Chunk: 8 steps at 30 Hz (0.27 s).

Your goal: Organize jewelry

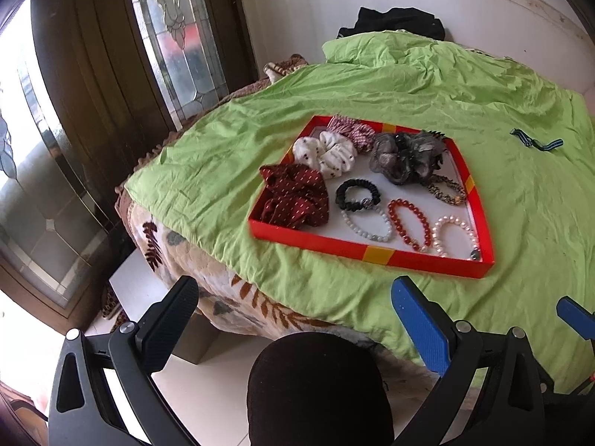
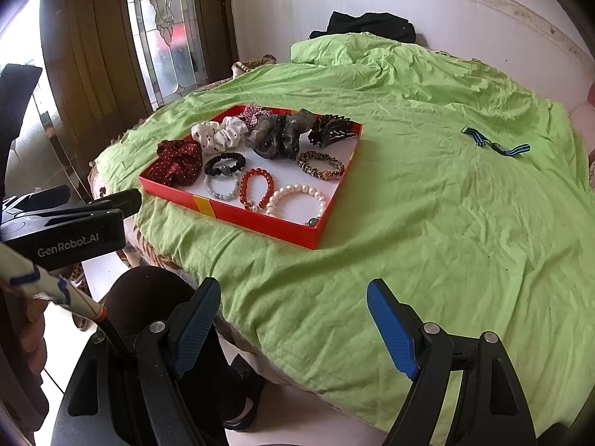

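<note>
A red tray (image 1: 372, 252) (image 2: 260, 225) lies on the green bedspread. It holds scrunchies, a black hair tie (image 1: 357, 195), a white bead bracelet (image 1: 366, 225), a red bead bracelet (image 1: 409, 225) (image 2: 256, 187), a pearl bracelet (image 1: 455, 236) (image 2: 297, 200), a leopard bracelet (image 2: 321, 165) and a black claw clip (image 2: 333, 132). A blue striped ribbon (image 1: 537, 143) (image 2: 496, 145) lies alone on the cover to the right. My left gripper (image 1: 293, 323) is open and empty, near the bed's edge. My right gripper (image 2: 293, 323) is open and empty over the cover, short of the tray.
The green bedspread (image 2: 427, 223) covers a patterned quilt (image 1: 223, 290). A black garment (image 1: 394, 22) lies at the far wall. A glass door (image 1: 174, 37) stands left. A dark-clothed knee (image 1: 319, 386) is below. The left gripper's body (image 2: 67, 230) shows in the right wrist view.
</note>
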{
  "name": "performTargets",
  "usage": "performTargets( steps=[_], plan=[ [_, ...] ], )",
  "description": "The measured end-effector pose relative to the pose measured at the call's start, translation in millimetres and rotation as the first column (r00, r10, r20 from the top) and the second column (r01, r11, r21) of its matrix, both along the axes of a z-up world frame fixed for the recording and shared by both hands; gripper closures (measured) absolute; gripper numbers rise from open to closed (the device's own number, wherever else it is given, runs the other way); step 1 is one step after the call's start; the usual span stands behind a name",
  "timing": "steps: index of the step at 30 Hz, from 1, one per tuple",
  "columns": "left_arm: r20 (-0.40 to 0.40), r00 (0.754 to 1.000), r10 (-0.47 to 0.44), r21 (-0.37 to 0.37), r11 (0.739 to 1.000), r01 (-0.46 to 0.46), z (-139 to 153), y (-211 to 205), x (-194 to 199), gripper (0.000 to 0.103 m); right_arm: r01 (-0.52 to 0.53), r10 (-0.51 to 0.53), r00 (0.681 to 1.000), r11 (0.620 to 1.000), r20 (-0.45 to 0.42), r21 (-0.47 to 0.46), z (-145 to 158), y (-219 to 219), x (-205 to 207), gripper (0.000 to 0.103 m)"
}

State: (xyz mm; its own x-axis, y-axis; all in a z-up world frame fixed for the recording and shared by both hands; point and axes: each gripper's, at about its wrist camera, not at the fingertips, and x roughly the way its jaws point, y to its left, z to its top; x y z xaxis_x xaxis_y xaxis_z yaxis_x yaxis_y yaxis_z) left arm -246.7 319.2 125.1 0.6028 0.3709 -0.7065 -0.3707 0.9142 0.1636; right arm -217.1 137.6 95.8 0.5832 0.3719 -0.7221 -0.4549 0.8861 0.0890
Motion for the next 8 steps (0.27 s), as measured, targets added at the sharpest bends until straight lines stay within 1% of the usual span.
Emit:
performTargets(
  steps=[3, 8],
  plan=[
    [0.006, 1.0, -0.005, 0.031, 1.0, 0.005, 10, -13, 0, 0.0, -0.003, 0.003, 1.0, 1.0, -0.003, 0.016, 2, -7, 0, 0.018],
    [0.008, 1.0, -0.028, 0.046, 0.999, 0.028, 23, -35, 6, 0.0, 0.02, -0.02, 1.0, 0.998, -0.003, 0.054, 7, -29, 3, 0.018]
  ],
)
